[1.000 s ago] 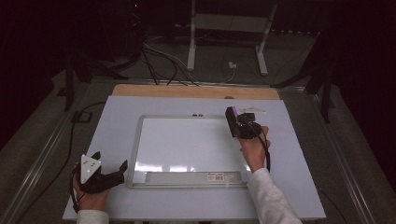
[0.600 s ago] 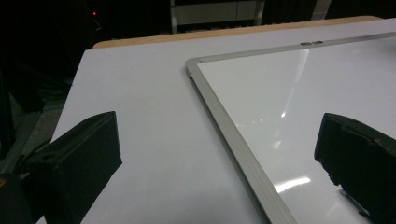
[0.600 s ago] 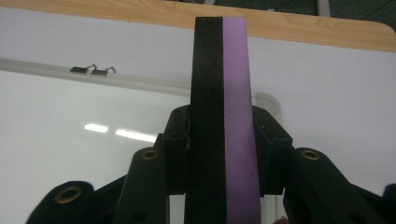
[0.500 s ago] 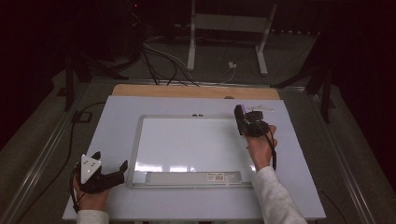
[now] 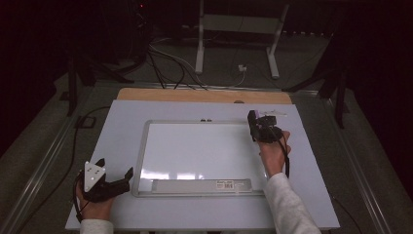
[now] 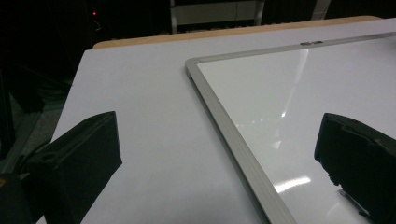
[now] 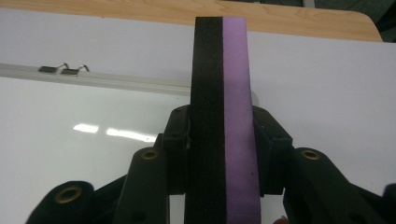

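Right gripper view showed the right tool (image 7: 219,154) clamped on a whiteboard eraser (image 7: 220,116), black felt on one side and purple foam on the other, standing on edge above the whiteboard's (image 5: 195,151) far right corner. High view showed the left tool (image 5: 117,183), its jaws apart and holding nothing, resting near the desk's (image 5: 316,195) near left corner, just beside the whiteboard's left edge.

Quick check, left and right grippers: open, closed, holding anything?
Left gripper: open, empty, jaws wide apart beside the whiteboard.
Right gripper: closed on a black-and-purple eraser.
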Demonstrator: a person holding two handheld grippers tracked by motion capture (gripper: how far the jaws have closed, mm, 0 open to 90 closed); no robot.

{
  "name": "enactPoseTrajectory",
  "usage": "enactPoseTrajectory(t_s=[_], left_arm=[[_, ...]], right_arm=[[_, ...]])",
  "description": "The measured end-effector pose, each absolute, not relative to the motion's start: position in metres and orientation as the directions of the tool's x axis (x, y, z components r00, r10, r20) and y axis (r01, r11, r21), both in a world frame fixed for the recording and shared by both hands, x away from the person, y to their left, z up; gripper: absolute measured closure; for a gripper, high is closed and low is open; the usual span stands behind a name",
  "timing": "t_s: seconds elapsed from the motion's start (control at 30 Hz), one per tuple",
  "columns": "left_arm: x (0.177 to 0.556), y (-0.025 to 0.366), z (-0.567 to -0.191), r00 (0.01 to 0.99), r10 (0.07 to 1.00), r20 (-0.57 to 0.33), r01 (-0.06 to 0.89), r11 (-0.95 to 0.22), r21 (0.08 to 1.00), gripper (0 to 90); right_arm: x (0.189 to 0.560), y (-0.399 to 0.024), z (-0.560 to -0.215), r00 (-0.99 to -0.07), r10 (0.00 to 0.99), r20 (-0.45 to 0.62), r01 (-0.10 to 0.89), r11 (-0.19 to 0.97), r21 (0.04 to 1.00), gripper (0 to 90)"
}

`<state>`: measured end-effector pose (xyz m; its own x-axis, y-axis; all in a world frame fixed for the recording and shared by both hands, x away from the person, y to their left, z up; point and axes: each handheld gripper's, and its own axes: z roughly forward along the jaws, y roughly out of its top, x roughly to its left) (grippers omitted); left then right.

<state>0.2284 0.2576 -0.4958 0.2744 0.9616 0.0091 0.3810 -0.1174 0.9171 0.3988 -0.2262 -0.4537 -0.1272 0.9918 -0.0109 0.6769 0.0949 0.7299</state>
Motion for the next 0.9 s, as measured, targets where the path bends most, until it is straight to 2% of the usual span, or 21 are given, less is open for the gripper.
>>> enactPoseTrajectory(t_s=[0.9], left_arm=[[0.229,0.257,-0.496,0.273,0.962,0.013,0.384,-0.122,0.915,1.2]], right_arm=[[0.402,-0.229,-0.485,-0.065,0.998,0.021,0.738,0.034,0.674,63.9]])
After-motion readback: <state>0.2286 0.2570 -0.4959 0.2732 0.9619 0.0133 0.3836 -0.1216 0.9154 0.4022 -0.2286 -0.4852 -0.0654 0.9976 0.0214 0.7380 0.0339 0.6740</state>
